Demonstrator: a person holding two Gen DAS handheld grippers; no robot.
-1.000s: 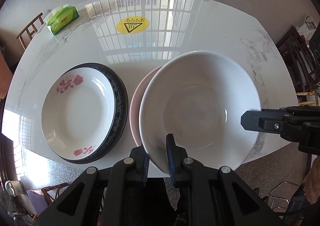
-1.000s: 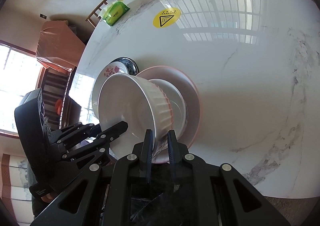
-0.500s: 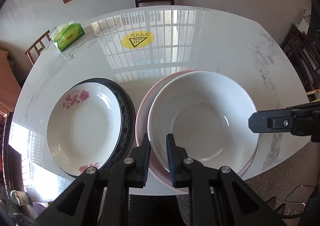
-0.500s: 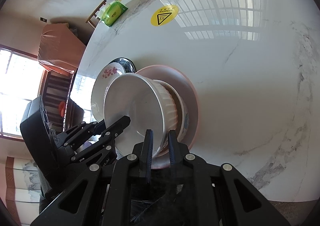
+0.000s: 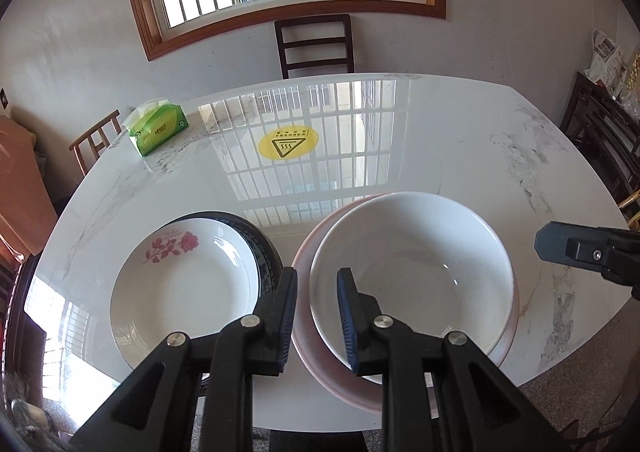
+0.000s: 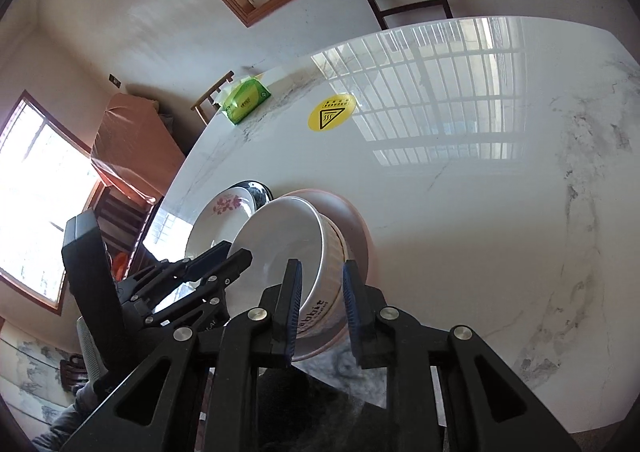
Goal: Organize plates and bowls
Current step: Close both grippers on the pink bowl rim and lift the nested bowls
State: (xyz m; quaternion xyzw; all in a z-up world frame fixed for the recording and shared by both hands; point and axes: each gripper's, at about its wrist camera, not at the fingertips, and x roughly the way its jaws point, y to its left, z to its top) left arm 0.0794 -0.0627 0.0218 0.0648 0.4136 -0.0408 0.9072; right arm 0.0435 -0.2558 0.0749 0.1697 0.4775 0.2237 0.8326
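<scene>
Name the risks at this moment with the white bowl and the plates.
1. The pink plate overhangs the table edge nearest the person; a nudge may tip it off.
2. The left gripper and right gripper are open but straddle the white bowl rim; pulling back at an angle could drag it.
3. The rose plate stack sits close beside; a sideways swing may knock it.
</scene>
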